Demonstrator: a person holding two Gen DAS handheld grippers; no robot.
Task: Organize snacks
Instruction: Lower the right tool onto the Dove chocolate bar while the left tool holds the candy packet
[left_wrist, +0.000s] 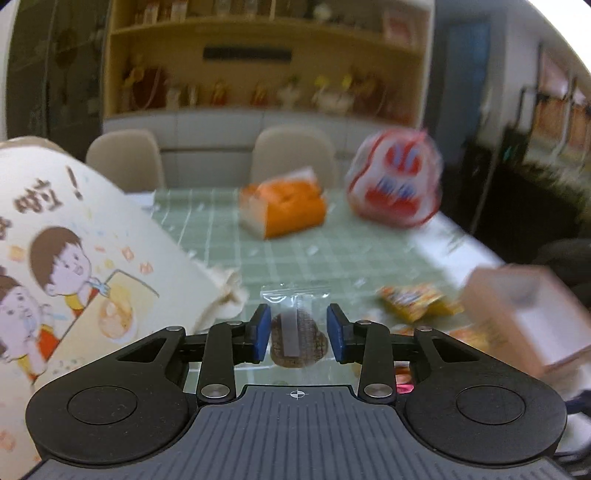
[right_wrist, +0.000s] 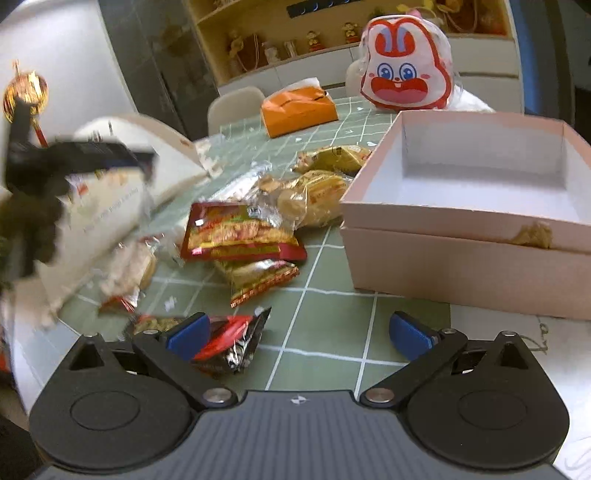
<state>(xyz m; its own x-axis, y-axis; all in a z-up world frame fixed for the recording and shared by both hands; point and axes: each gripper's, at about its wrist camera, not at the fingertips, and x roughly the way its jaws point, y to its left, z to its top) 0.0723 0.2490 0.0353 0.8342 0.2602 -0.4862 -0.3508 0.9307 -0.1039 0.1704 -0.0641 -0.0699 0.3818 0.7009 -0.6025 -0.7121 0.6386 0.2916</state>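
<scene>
L gripper (left_wrist: 298, 332) has a clear-wrapped dark biscuit (left_wrist: 298, 341) between its blue pads at a narrowish gap; the left pad meets the wrapper, the right shows a sliver of space, so can't tell if the grip is firm. It tilts down over the green table (left_wrist: 332, 254), prob. carrying the snack toward the pink box (right_wrist: 461, 240). R gripper (right_wrist: 299, 334) hangs wide, empty, angled down, w/ a red-black packet (right_wrist: 232, 347) by its left pad; the snack pile (right_wrist: 258, 221) sits beyond, left of the empty box.

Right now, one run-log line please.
left gripper: dark cookie packet between pads, grip unclear | right gripper: open, empty | pink box: empty
</scene>
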